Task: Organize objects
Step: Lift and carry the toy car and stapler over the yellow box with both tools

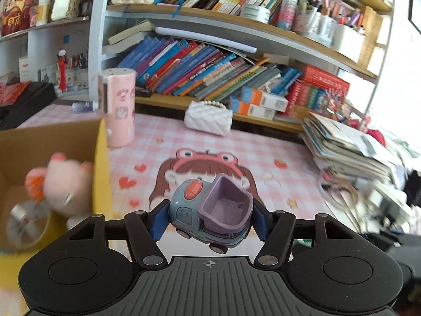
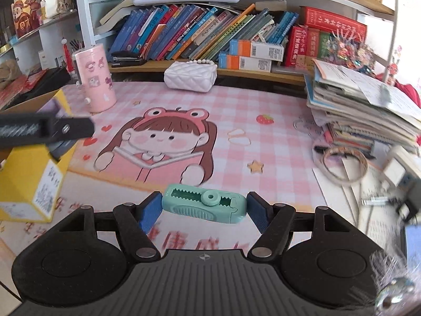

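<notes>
In the left wrist view, the left gripper [image 1: 208, 220] held a small toy truck [image 1: 210, 214] between its blue pads [image 1: 158, 221], the jaws drawn in against the truck's two sides. The truck was blue-grey with a purple tipper bed and an orange dome on its cab, and it hung tilted above the pink checked desk mat [image 1: 263, 147]. To the left stood an open cardboard box [image 1: 101, 158] with a yellow outer face. Inside it lay a blurred pink plush toy [image 1: 67, 184] and a roll of clear tape [image 1: 25, 226]. A pink cylindrical container [image 1: 119, 108] stood just behind the box, and a white quilted purse [image 1: 208, 117] sat near the bookshelf [image 1: 210, 15] at the back.

In the right wrist view, the right gripper [image 2: 204, 208] gripped a mint-green crocodile-shaped gadget [image 2: 204, 206] lengthwise, one blue pad [image 2: 256, 216] pressed on each end, so the jaws stood moderately apart. The gadget was held over the near edge of the mat. The left gripper's black body [image 2: 44, 130] reached in from the left edge, beside the yellow box [image 2: 31, 184]. A stack of papers and books [image 2: 363, 105] was piled at the right, with a tape ring [image 2: 344, 164] on the mat just in front of it.
</notes>
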`<state>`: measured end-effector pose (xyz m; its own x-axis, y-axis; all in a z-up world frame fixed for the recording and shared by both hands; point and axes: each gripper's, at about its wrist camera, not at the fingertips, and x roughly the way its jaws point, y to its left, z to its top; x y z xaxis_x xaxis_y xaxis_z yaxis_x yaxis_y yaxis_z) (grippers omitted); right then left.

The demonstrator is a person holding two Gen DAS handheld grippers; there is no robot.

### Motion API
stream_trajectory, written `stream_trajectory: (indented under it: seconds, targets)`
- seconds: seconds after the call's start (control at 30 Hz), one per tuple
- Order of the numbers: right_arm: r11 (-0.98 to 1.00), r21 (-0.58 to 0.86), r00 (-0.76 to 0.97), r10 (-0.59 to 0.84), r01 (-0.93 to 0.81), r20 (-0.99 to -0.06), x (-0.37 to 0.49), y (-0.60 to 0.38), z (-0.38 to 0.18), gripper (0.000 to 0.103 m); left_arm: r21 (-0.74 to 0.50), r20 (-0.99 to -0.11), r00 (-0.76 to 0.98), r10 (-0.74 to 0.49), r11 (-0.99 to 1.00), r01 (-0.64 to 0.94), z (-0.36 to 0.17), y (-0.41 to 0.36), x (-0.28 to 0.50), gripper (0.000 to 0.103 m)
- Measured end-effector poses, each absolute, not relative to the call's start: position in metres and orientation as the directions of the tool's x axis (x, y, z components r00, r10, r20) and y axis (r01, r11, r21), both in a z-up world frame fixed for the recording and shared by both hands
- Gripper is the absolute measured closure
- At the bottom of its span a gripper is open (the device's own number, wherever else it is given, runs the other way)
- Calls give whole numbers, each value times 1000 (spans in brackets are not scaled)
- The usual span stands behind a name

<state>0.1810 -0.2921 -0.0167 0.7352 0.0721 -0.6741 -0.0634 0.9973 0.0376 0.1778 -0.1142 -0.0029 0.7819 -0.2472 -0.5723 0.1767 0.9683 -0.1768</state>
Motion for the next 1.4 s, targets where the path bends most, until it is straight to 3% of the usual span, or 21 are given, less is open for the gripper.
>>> stream_trajectory:
  seconds: [0.23, 0.63, 1.4]
  targets:
    - [995, 38, 721, 91, -89, -687, 139, -253, -10, 35, -165, -588, 783, -204, 978, 131, -3, -75, 122, 40]
    - [960, 59, 669, 234, -274, -706, 75, -166, -6, 35, -163, -601, 794, -88, 986, -14, 1, 3, 46, 40]
    - [934, 50, 685, 294, -353, -666, 22, -92, 6, 35, -173, -557, 829, -49, 983, -57, 13, 70, -7, 40]
